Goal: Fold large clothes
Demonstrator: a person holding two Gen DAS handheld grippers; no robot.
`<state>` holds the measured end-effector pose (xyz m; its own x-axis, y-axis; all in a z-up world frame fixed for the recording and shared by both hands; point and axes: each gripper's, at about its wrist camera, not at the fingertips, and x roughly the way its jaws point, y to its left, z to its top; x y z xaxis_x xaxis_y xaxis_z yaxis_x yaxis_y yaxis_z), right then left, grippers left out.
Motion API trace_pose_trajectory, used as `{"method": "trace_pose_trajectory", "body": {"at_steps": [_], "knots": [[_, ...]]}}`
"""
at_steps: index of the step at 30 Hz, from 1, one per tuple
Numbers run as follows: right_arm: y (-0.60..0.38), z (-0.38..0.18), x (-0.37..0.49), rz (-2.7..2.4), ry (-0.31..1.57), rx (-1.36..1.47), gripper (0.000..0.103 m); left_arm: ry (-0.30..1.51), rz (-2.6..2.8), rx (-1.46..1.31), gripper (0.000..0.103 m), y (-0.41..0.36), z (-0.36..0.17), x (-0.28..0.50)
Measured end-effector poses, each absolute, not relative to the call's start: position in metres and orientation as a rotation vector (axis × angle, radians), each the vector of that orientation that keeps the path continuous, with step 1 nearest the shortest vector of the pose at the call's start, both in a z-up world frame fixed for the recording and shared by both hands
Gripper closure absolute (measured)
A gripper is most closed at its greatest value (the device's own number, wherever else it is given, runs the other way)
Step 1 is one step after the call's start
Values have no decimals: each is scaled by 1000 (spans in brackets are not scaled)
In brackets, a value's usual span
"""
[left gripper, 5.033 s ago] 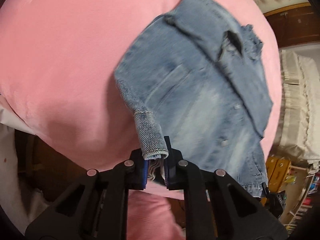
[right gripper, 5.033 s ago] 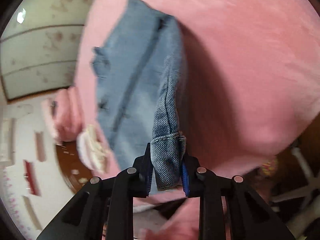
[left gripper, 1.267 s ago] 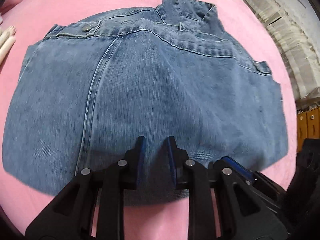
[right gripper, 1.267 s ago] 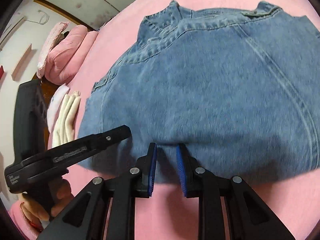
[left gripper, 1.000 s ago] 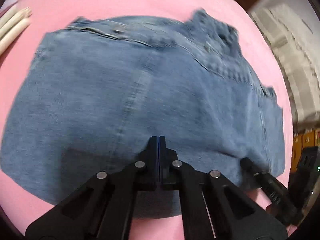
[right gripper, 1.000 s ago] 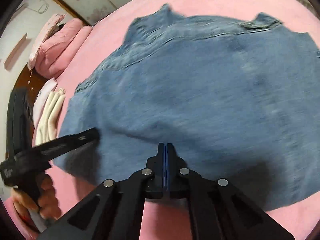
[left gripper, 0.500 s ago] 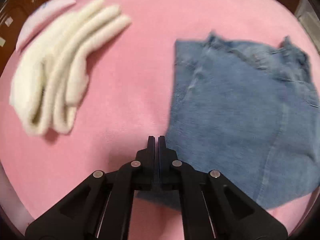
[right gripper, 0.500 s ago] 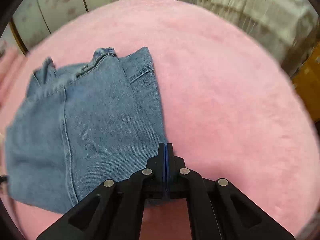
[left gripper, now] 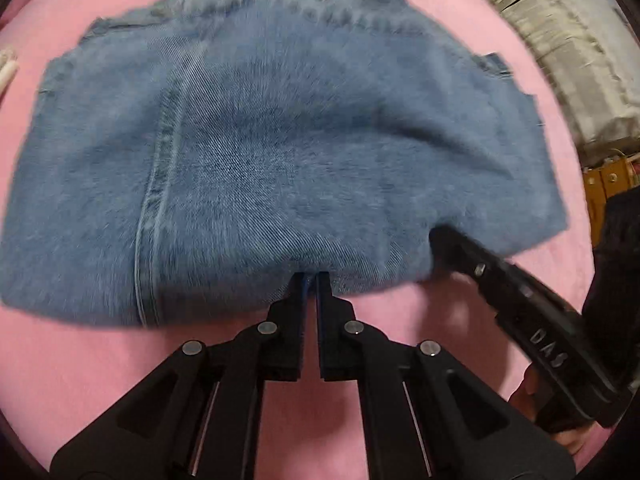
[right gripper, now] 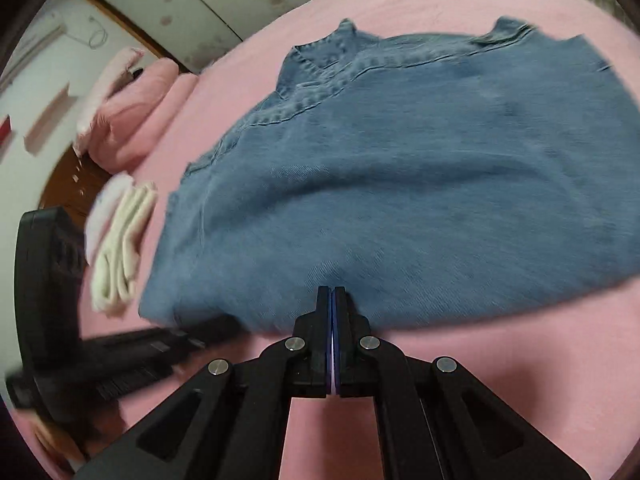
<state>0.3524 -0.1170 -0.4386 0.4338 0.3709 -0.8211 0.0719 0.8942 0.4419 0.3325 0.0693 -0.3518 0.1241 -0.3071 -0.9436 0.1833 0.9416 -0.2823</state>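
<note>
Left wrist view has the denim jacket (left gripper: 304, 140) lying back-up and folded to a broad rectangle on the pink bed (left gripper: 440, 332), collar at the far edge, hem nearest the camera. A vertical seam runs down its left part. The left gripper (left gripper: 311, 280) sits at the near hem with its jaws drawn almost together, only a thin slit between them; motion blur hides whether any cloth is pinched there. To the right, the right gripper (left gripper: 444, 240) comes in at a slant, its tip at the same hem, and part of the hand holding it shows at the lower right edge.

From the right wrist view, the jacket (right gripper: 420, 184) fills the middle of the bed (right gripper: 520, 360). The right gripper (right gripper: 332, 294) has its jaws pressed fully together at the hem edge. The left gripper (right gripper: 224, 326) lies blurred at lower left. Cream folded cloth (right gripper: 120, 248) lies just left of the jacket, and pink pillows (right gripper: 136, 112) beyond it.
</note>
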Motion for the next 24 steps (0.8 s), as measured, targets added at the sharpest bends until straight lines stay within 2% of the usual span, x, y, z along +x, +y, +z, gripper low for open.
{"method": "trace_pose_trajectory", "body": {"at_steps": [4, 7, 10, 15, 20, 24], "knots": [[-127, -463, 405, 201, 1096, 565, 103, 1439, -414, -236, 102, 82, -360, 350], [-134, -461, 433, 194, 1057, 535, 103, 1447, -451, -282, 102, 86, -357, 355], [-139, -478, 472, 210, 1138, 529, 103, 1428, -499, -269, 102, 89, -347, 357], [-120, -481, 518, 272, 1090, 370, 103, 1418, -564, -348, 102, 66, -349, 375], [-129, -492, 572, 216, 1097, 488, 103, 1380, -520, -383, 102, 34, -364, 419], [-129, -497, 602, 215, 1113, 467, 103, 1300, -439, -362, 102, 13, -371, 458]]}}
